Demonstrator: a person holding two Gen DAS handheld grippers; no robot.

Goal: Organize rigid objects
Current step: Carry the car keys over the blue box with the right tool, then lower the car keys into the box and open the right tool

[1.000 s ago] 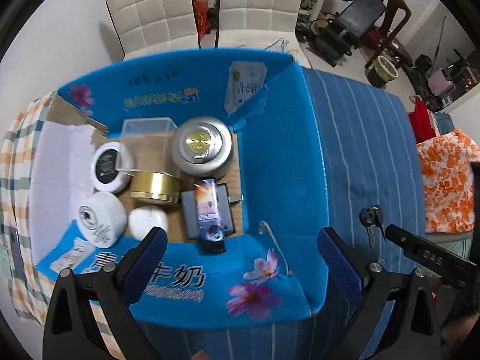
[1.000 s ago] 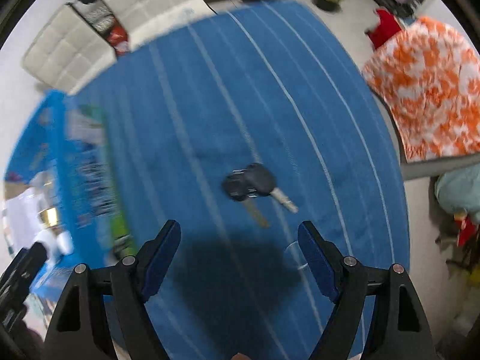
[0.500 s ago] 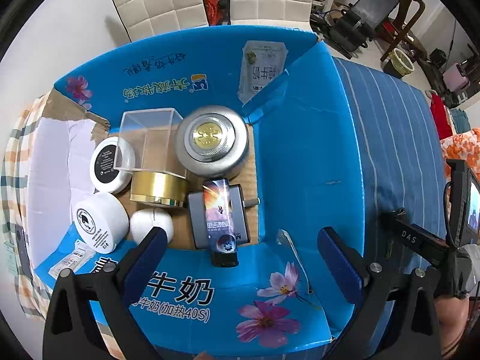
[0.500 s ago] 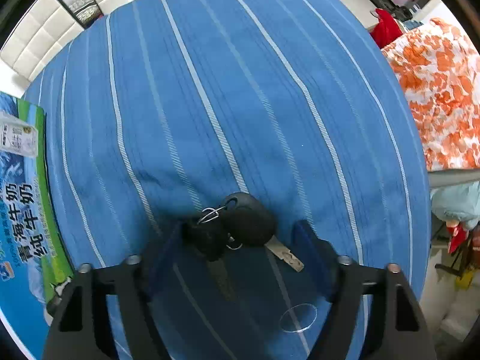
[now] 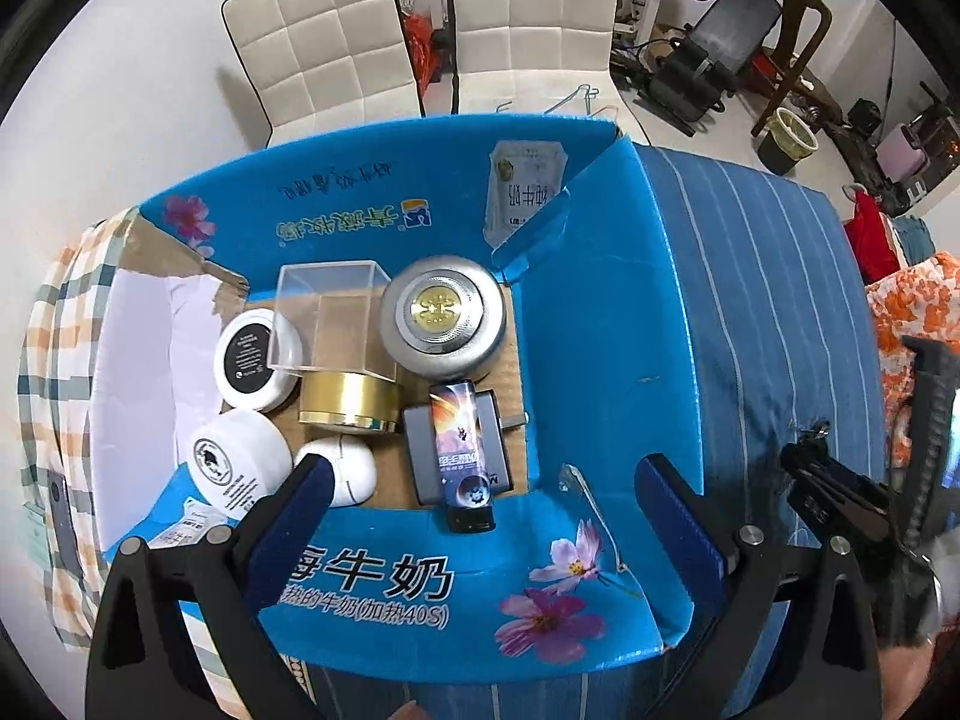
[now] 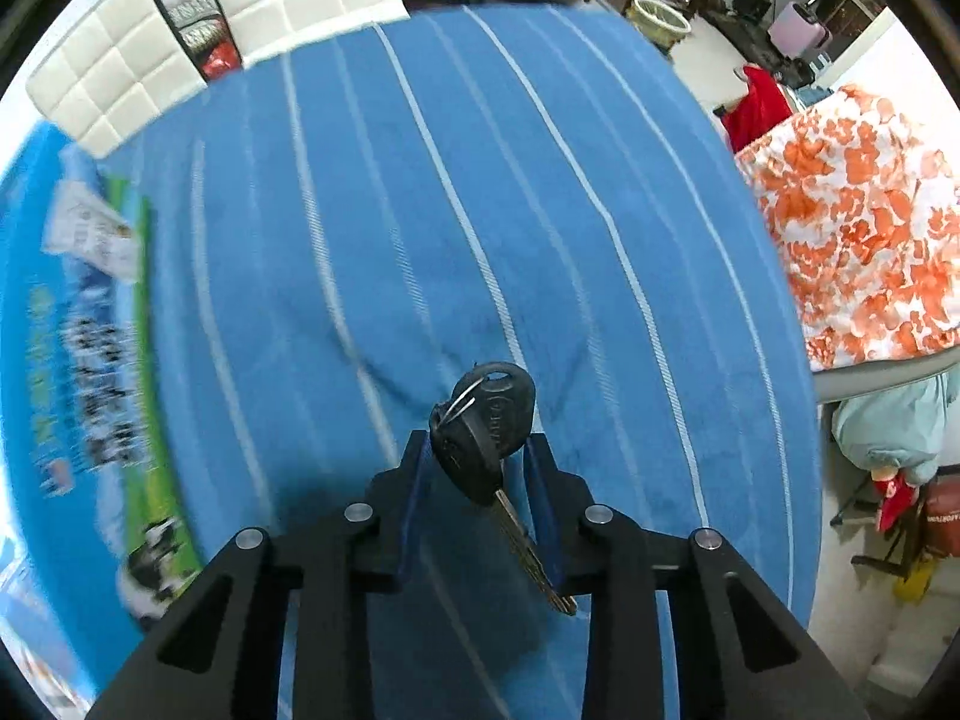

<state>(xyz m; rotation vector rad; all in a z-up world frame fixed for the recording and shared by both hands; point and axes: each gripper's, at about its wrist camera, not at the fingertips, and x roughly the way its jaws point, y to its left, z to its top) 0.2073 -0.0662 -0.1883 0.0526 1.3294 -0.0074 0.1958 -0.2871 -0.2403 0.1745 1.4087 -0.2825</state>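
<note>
A bunch of black-headed keys (image 6: 498,408) sits between the blue pads of my right gripper (image 6: 479,450), just above the blue striped cloth (image 6: 540,180). Its jaws are closing and the pads press on the key heads; one blade hangs down. My left gripper (image 5: 480,474) stands open over the near flap of the blue milk carton box (image 5: 600,330). Inside the box lie a silver round tin (image 5: 443,315), a clear plastic cube (image 5: 330,312), a gold jar (image 5: 348,399), two white jars (image 5: 252,360) and a grey device (image 5: 459,444). The right gripper (image 5: 828,480) shows at the right edge.
Two white padded chairs (image 5: 324,42) stand behind the table. An orange floral cloth (image 6: 858,228) lies at the right edge, and a plaid cloth (image 5: 54,360) at the box's left. Exercise gear and a bin (image 5: 786,141) fill the far room.
The right gripper came down around the keys on the cloth and closed on them; they now hang between its pads. The left gripper stayed open over the box.
</note>
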